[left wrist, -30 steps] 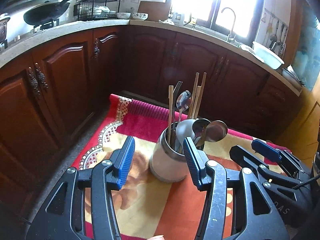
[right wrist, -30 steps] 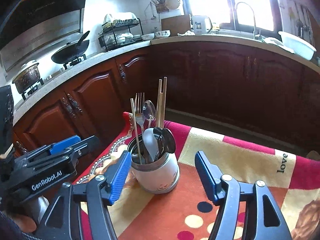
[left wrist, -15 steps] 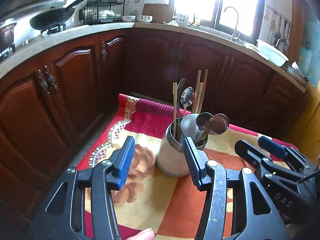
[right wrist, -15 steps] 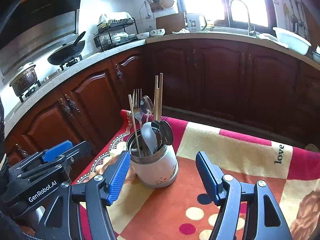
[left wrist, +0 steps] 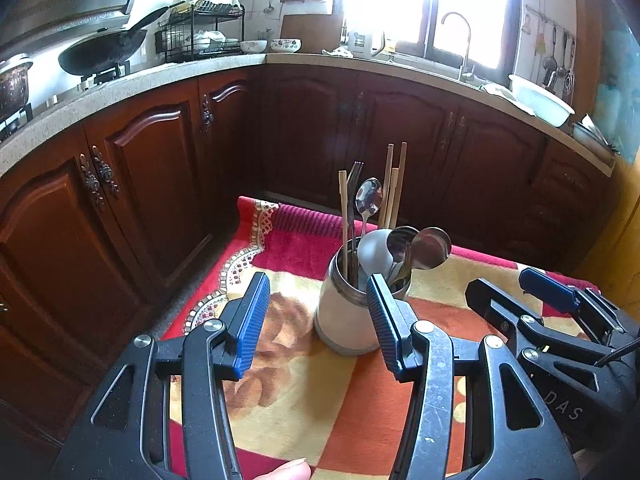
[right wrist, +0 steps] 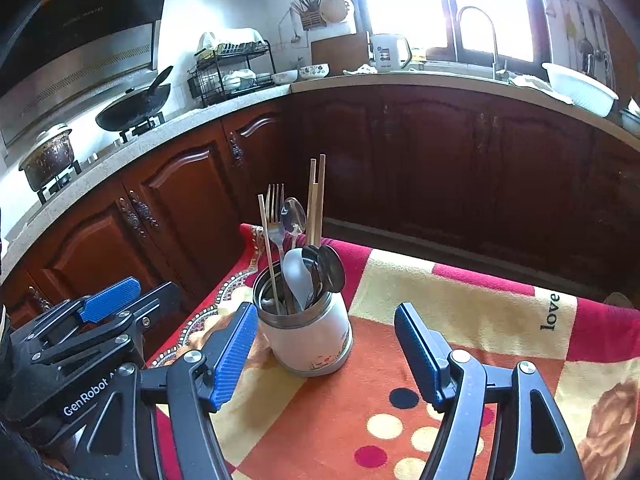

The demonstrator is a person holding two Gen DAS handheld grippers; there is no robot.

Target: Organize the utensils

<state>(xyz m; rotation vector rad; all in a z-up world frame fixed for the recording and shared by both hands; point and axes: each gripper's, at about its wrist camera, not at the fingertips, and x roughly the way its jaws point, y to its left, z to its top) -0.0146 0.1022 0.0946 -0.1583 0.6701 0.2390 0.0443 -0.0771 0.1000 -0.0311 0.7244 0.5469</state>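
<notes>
Right jaws just widened, empty; utensil holder (right wrist: 306,334) upright.

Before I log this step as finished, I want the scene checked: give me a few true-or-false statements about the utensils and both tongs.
1. The utensil holder stands upright on the cloth. True.
2. The fork lies flat on the cloth. False: it stands in the holder, tines up.
3. The left tongs grip a spoon. False: they are open and empty.
4. The right tongs are open, holding nothing. True.
5. Chopsticks stand in the holder. True.
</notes>
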